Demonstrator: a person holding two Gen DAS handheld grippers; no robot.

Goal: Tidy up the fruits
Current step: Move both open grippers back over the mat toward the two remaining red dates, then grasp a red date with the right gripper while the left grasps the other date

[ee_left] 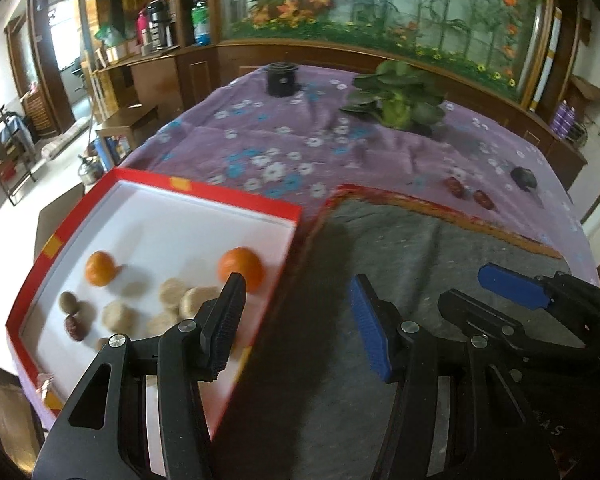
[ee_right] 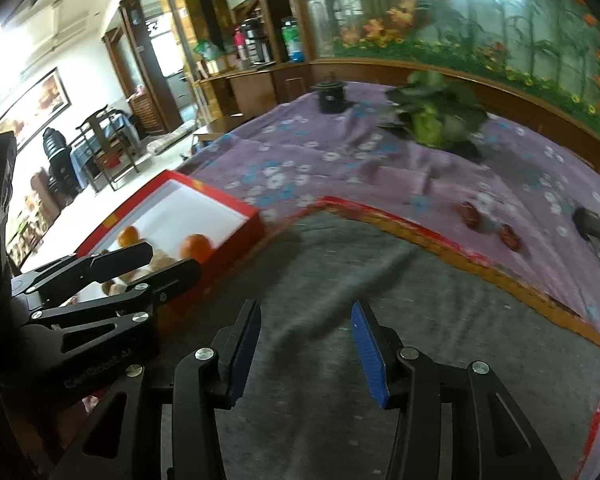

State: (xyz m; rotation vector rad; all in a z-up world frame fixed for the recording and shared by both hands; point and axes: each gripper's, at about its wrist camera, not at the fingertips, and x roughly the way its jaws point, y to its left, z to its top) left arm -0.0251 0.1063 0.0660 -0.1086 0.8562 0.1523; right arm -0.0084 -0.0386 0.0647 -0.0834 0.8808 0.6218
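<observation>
- Left wrist view first: the red box (ee_left: 140, 216) with the white inside sits at the left edge of the table, hanging over the purple flowered cloth (ee_left: 260, 140).
- Inside it, going left to right: a brownish nut-looking thing (ee_left: 68, 302) with a red date (ee_left: 75, 328) right below it near the left wall, a small orange (ee_left: 100, 268), a bunch of pale round cakes (ee_left: 180, 300) bunched in the middle, then a second orange (ee_left: 241, 268) close to the right wall.
- The left gripper (ee_left: 296, 320) has its fingers spread wide, nothing between them, straddling the box's right wall and the grey felt mat (ee_left: 440, 248) next to it.
- The right gripper (ee_left: 460, 284) pokes in from the right over that mat, jaws apart too.
- Past the mat's far edge, out on the cloth toward the right side, two more red dates (ee_left: 468, 192) lie loose, with a dark key fob (ee_left: 523, 178) just beyond them.
- Further back: a black pot (ee_left: 282, 79) and a leafy green plant (ee_left: 398, 98) near the far edge.
- Right wrist view: right gripper (ee_right: 304, 352) is open over the grey mat (ee_right: 440, 300), holding nothing; the left gripper (ee_right: 148, 264) sits open at the box (ee_right: 220, 216).
</observation>
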